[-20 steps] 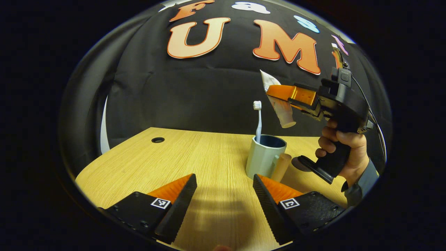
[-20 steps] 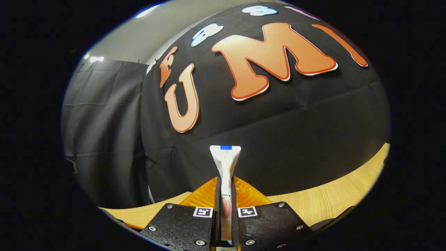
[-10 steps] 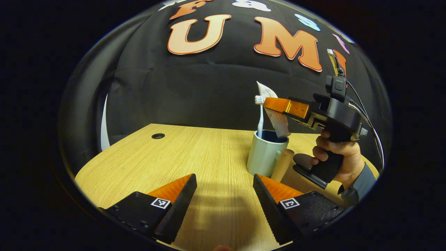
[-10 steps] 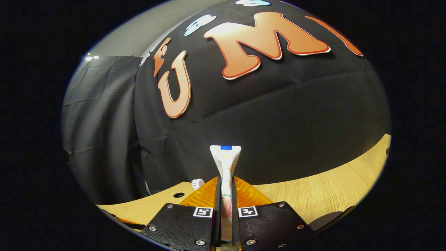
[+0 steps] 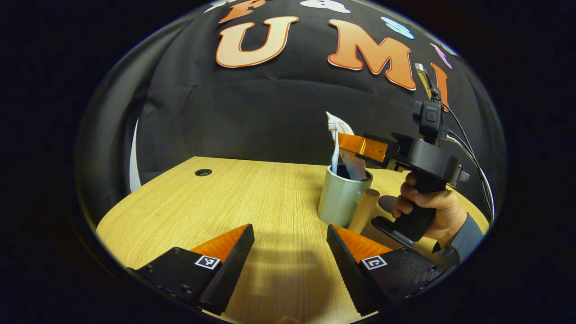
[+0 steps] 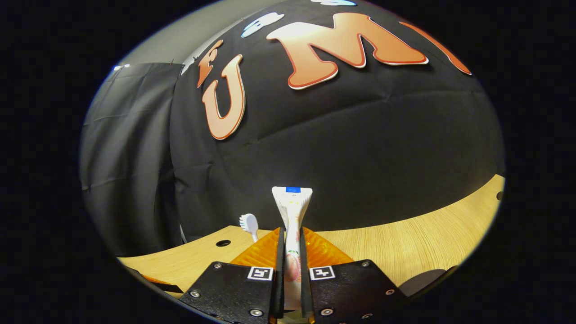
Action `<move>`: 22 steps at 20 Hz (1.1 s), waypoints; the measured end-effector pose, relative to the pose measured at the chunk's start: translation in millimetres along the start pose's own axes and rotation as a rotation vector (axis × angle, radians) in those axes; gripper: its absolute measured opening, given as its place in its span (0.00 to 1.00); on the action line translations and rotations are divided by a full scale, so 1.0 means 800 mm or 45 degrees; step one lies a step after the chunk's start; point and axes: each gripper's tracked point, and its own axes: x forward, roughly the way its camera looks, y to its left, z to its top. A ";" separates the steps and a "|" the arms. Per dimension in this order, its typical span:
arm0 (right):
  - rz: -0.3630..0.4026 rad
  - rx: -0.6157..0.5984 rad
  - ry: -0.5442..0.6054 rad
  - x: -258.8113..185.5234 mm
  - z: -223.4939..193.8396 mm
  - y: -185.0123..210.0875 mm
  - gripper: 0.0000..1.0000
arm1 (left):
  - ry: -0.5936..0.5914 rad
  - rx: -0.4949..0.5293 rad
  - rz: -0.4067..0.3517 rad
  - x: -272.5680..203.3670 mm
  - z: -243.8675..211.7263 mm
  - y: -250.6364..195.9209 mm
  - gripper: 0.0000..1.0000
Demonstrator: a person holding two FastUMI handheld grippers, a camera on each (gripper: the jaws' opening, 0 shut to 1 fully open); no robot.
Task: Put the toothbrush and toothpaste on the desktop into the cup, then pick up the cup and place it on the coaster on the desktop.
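1. The pale grey faceted cup [image 5: 339, 198] with a round wooden handle [image 5: 363, 210] stands upright on the light wood-grain bench [image 5: 252, 198].
2. The white toothbrush [image 5: 334, 148] stands in the cup, bristles up.
3. The right tool [image 5: 348, 143] is clamped on the white toothpaste tube [image 6: 292, 216] directly above the cup; the tube's lower end sits inside the cup rim, its flat crimped end pointing up.
4. A hand [image 5: 427, 211] grips the right tool's handle, right of the cup.
5. The left tool [image 5: 290, 252] holds nothing, its fingers spread wide, low over the bench in front of the cup.
6. A dark round coaster [image 5: 387, 203] lies just right of the cup.
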 end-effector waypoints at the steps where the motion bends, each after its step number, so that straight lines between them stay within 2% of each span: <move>1: 0.010 0.000 0.006 -0.004 0.000 0.003 0.16 | 0.002 0.000 0.000 0.001 0.000 0.000 0.98; 4: 0.022 -0.034 0.037 -0.012 0.000 0.010 0.19 | 0.004 -0.001 -0.004 -0.001 0.000 0.001 0.98; 9: 0.015 -0.106 0.204 -0.034 -0.032 0.006 0.24 | 0.029 -0.010 -0.026 0.001 -0.007 -0.003 0.98; 12: 0.010 -0.112 0.206 -0.050 -0.021 0.002 0.29 | 0.030 -0.013 -0.028 0.001 -0.007 -0.004 0.98; 13: 0.010 -0.118 0.209 -0.055 -0.018 0.001 0.22 | 0.030 -0.016 -0.030 0.004 -0.007 -0.003 0.98; 14: 0.014 -0.127 0.208 -0.061 -0.013 0.001 0.36 | 0.026 -0.019 -0.033 0.002 -0.006 -0.004 0.98; 17: 0.012 -0.162 0.155 -0.087 0.017 -0.002 0.48 | 0.013 -0.028 -0.046 0.002 -0.006 -0.006 0.98; 22: -0.001 -0.200 0.062 -0.131 0.074 -0.012 0.76 | -0.010 -0.047 -0.062 -0.004 0.010 -0.024 0.98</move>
